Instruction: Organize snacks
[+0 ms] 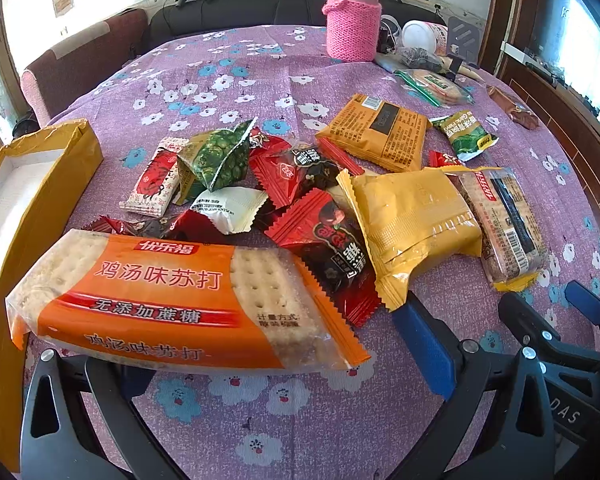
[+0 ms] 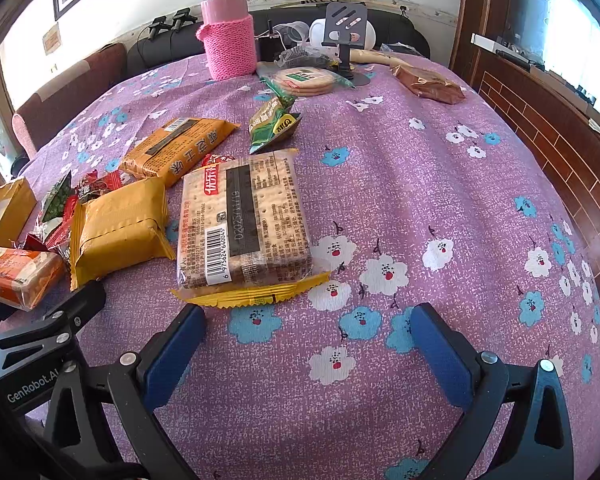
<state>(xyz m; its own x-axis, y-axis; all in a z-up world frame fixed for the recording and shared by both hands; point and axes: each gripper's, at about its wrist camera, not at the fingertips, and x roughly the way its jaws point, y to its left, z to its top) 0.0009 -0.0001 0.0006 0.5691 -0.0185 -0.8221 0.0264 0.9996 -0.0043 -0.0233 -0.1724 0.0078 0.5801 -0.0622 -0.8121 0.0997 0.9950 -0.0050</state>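
Left gripper [image 1: 236, 364]: jaws spread wide, with the orange soda cracker pack [image 1: 172, 300] lying across the space between them. Whether the left pad touches the pack cannot be told (the pack hides it); the right blue pad [image 1: 424, 344] stands clear of the pack's end.

Right gripper [image 2: 308, 344]: jaws wide apart and holding nothing, poised over the table [image 2: 420, 184] just short of the clear-wrapped cracker pack [image 2: 244, 220], which lies label-down with its barcode showing.

Snacks lie in a loose heap at the middle of the table. Beside the clear-wrapped pack sits a plain yellow pack [image 1: 412, 224], touching a red-and-black sachet [image 1: 328, 244]. Further back are a green pea packet [image 1: 216, 156], a white sachet [image 1: 228, 208], a red-and-white sachet [image 1: 156, 176], an orange biscuit pack [image 1: 380, 132] and a small green packet [image 1: 466, 136], the last lying apart from the heap.

An open yellow box [image 1: 40, 184] stands at the left edge, just beside the orange soda cracker pack.

At the far side stand a pink flask [image 1: 354, 16] in a knitted sleeve and a round cracker pack [image 2: 304, 80].
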